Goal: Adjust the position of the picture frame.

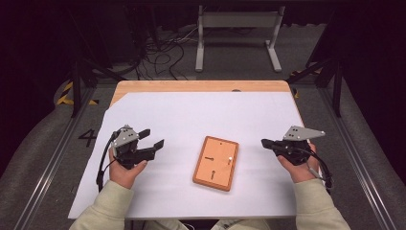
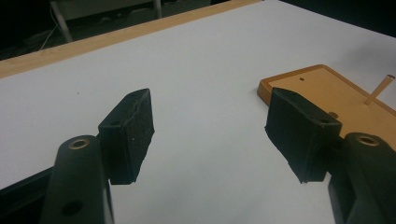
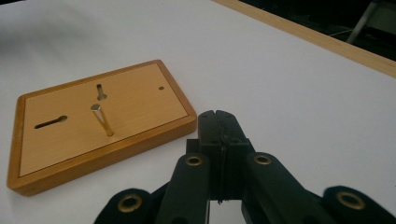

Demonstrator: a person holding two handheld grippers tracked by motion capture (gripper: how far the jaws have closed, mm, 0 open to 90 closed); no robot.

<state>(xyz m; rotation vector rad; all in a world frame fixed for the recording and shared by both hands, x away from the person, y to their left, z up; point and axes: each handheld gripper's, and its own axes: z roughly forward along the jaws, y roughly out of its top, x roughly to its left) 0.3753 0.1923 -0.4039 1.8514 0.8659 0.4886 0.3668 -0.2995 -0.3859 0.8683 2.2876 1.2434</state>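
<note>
High view: 1 wooden board lies flat near the middle of the tabletop, between my 2 claws, reachable from either side. It carries 1 upright brass peg and 2 slots. Left claw gapes, released; right claw is clenched on nothing, both clear of the board.

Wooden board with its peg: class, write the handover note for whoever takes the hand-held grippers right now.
Left hand-held gripper: open, empty, left of the board.
Right hand-held gripper: shut, empty, right of the board.
Board: on the white sheet, mid-table.
Peg: stands in the board, leaning.
Done: peg is in; nothing is held.
Left: two slots and a small hole stand empty; what goes there, if anything, can't be told.
</note>
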